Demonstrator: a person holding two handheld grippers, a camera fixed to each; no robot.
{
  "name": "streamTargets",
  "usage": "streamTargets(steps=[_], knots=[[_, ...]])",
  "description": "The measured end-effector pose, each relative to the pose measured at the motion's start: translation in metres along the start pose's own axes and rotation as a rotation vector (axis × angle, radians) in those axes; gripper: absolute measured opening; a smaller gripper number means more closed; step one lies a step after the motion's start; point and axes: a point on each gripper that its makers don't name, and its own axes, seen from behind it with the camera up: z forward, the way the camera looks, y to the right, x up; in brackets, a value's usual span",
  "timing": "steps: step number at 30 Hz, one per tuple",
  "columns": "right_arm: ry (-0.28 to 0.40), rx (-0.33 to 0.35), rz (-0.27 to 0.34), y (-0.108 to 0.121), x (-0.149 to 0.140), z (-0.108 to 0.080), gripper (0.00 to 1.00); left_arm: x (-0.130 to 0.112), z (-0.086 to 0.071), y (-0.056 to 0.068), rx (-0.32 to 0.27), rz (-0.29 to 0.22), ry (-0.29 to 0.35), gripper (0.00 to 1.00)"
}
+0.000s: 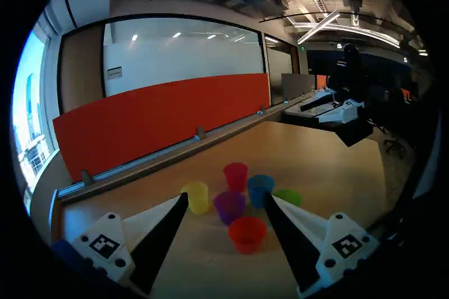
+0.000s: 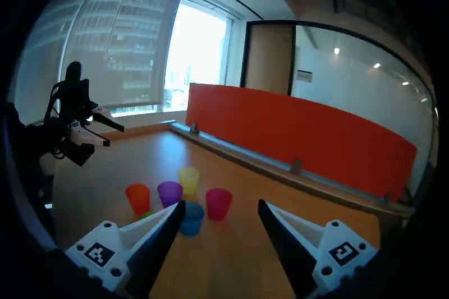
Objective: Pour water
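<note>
Tabletop (image 1: 314, 153) in the left gripper view carried a tight cluster: yellow cup (image 1: 197, 197), purple cup (image 1: 229, 207), pink cup (image 1: 236, 176), blue cup (image 1: 260, 189), green cup (image 1: 288, 196) and, nearest the camera, orange cup (image 1: 247, 234). The left claw (image 1: 224, 195) hung wide open and empty, its fingers (image 1: 163, 231) flanking the cluster. In the right gripper view, the right claw (image 2: 220, 203) was likewise spread wide, gripping nothing, with the cluster just ahead of it, before a red partition (image 2: 314, 130).

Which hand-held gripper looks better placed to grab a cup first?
Left, probably. The left hand-held gripper is open, with the cups framed between its fingers and the red cup nearest. The right hand-held gripper, also open, has most cups off to one side.
</note>
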Motion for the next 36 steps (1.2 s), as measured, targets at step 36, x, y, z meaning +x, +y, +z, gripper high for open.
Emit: streamTargets(steps=[36], knots=[[-0.147,0.228,-0.112,-0.022,-0.012,0.024,1.0,-0.013,0.018,0.034,-0.188,0.019,-0.1,0.99]])
